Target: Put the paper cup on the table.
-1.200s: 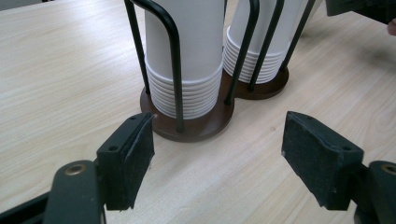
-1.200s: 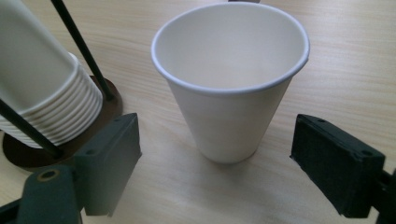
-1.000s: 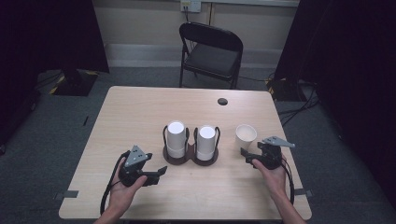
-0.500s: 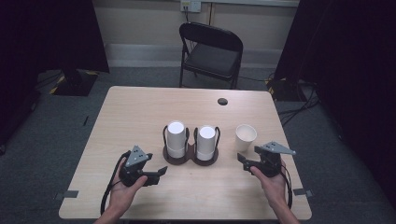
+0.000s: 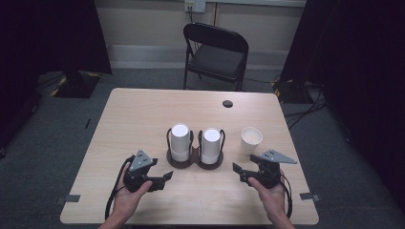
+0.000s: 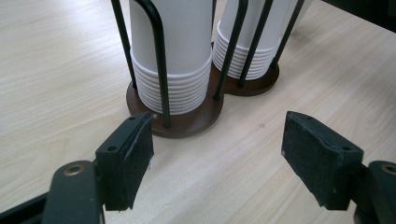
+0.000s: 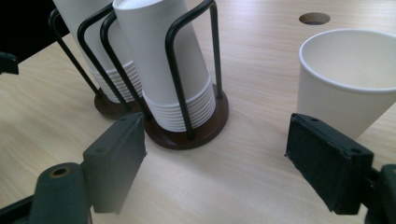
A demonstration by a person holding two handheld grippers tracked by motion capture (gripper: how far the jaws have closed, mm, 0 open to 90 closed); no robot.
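Right gripper [image 5: 244,172] has pulled back toward the near edge and away from the loose paper cup [image 5: 251,139] since a second ago; left gripper [image 5: 160,178] unchanged.

High view: two inverted cup stacks [image 5: 180,142] sit in a double wire holder [image 5: 195,160] mid-table [image 5: 133,119], loose cup just right of it.

Left gripper view: jaws wide apart, empty, holder base [image 6: 187,122] just beyond.

Right gripper view: jaws apart, empty, open cup [image 7: 348,74] at right. No readable writing anywhere.

no readable text, labels or numbers anywhere
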